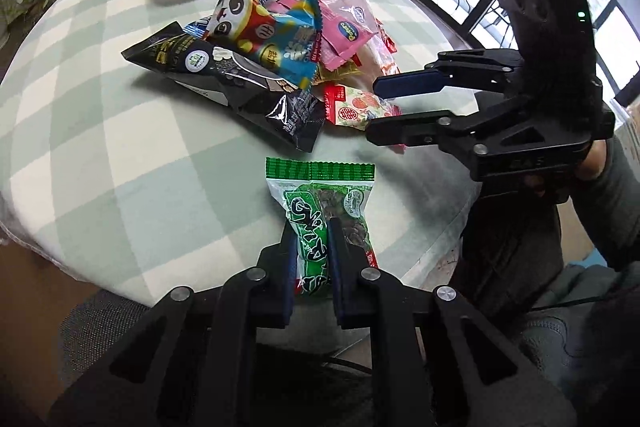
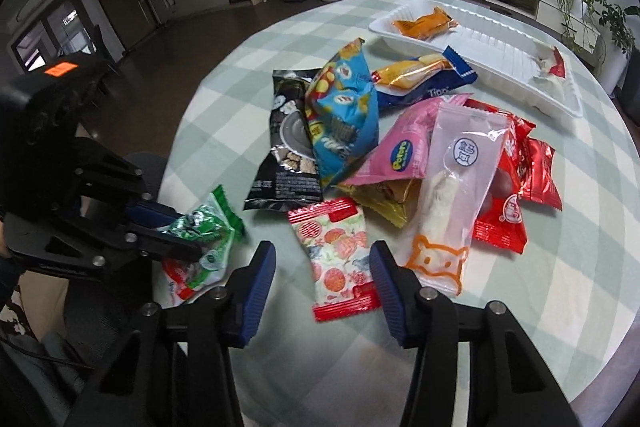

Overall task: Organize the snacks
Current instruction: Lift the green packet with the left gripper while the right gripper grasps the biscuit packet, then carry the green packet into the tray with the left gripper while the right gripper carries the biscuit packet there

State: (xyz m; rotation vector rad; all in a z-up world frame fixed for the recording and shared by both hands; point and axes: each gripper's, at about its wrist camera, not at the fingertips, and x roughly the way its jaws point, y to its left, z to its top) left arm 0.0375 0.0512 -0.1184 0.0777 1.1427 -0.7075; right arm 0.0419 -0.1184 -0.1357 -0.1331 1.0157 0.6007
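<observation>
My left gripper point(image 1: 313, 233) is shut on a green snack packet point(image 1: 322, 195) near the table's front edge; it also shows in the right wrist view point(image 2: 200, 231). My right gripper point(image 2: 322, 259) is open, its fingers either side of a red-edged fruit-print packet point(image 2: 340, 259), just above it. In the left wrist view that gripper point(image 1: 374, 109) hovers by the same packet point(image 1: 356, 105). A pile of snacks point(image 2: 344, 107) lies mid-table. A white tray point(image 2: 492, 47) at the far side holds an orange packet point(image 2: 424, 23) and a white-red packet point(image 2: 554, 69).
The round table has a green-and-white checked cloth point(image 1: 120, 155). The pile includes a black bag point(image 1: 224, 79), a blue panda bag point(image 1: 260, 35), pink packets point(image 2: 404, 155), a clear sausage packet point(image 2: 452, 187) and red packets point(image 2: 516, 179). A chair point(image 1: 100, 319) stands by the near edge.
</observation>
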